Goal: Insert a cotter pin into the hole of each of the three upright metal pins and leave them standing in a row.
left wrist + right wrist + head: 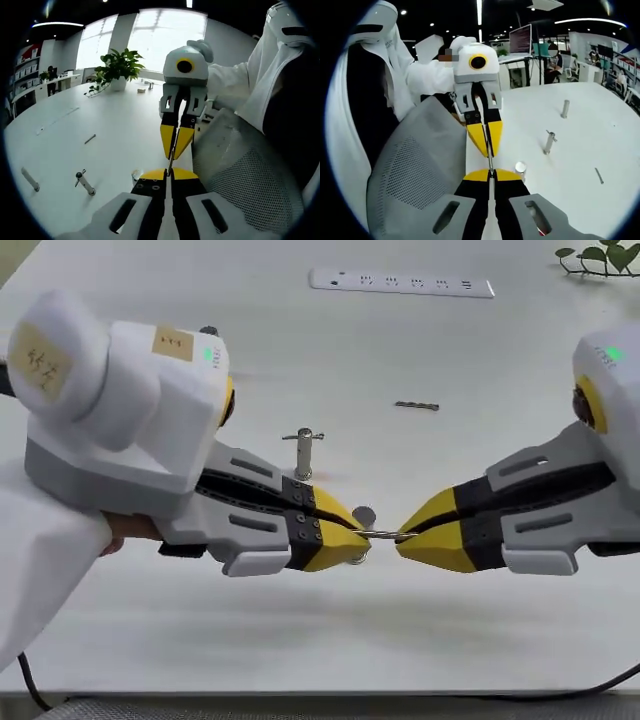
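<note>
White tabletop [300, 640] in a bright office is carrying a power strip [401, 283] along its far edge, with a plant [600, 258] trailing in at the far right corner. Close to the near edge, the left gripper [360, 533] and the right gripper [402, 536] are meeting tip to tip. Each is pressing its jaws together on one end of a cotter pin [381, 535], which is hanging level between them just above the surface. A second pin [364, 516] is standing directly behind the tips, its round top peeking over them in the head view. The first pin [303, 453] is standing upright further back, toward the middle of the tabletop, with a cotter crossing through its head. In the right gripper view a third pin [565, 108] is standing upright beyond those two, apart from them. A spare cotter [417, 406] is lying flat toward the far edge, to the right of the first pin and well apart from it. A person's white sleeve [40, 570] is reaching in at the near left corner behind the left gripper.
</note>
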Action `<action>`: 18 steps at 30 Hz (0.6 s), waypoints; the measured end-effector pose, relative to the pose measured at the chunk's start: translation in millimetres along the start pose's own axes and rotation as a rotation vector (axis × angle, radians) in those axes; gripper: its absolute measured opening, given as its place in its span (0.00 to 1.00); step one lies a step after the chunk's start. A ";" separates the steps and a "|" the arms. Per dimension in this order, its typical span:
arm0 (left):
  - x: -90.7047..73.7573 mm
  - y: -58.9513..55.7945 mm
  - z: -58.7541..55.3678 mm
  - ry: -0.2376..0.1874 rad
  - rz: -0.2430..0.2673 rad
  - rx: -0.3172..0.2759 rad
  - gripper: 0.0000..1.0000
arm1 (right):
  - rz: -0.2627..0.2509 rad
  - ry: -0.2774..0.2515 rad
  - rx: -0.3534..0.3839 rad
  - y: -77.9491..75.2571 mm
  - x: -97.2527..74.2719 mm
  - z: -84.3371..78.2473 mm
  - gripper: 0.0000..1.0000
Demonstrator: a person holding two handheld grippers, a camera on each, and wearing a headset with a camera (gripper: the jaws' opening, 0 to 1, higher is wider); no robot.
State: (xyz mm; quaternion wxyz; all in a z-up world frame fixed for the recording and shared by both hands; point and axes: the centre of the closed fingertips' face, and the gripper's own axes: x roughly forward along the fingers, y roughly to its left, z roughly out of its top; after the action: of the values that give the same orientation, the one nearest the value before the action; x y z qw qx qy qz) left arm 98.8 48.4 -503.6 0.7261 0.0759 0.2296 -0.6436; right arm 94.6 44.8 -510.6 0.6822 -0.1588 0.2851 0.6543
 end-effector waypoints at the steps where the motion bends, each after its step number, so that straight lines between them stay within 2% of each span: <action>1: -0.8 3.0 0.9 -0.007 0.011 0.014 0.00 | -0.002 -0.001 0.000 -0.4 -0.6 0.3 0.00; 3: -2.0 9.4 2.3 -0.016 0.037 0.062 0.01 | -0.009 -0.003 0.005 -2.3 -1.7 0.9 0.00; 4: -3.0 15.1 -0.2 -0.002 0.063 0.082 0.02 | -0.020 -0.001 0.007 -5.3 -2.5 0.6 0.00; 7: -3.4 28.0 -9.8 0.039 0.117 0.072 0.13 | -0.051 0.024 0.014 -15.5 -5.7 -6.5 0.00; 11: -2.4 39.7 -12.6 0.047 0.159 0.088 0.23 | -0.090 0.068 0.018 -26.8 -9.6 -19.9 0.00; 13: 0.0 49.4 -17.8 0.075 0.197 0.102 0.27 | -0.109 0.094 0.014 -30.3 -9.6 -26.3 0.00; 18: 11.6 52.2 -25.4 0.114 0.184 0.108 0.25 | -0.143 0.143 -0.009 -40.4 -10.1 -42.7 0.00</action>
State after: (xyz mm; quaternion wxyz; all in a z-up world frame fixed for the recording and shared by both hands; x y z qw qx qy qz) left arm 144.2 56.6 -540.7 0.7628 0.1721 0.2279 -0.5801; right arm 126.8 7.7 -544.5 0.7042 -0.2280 0.3181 0.5924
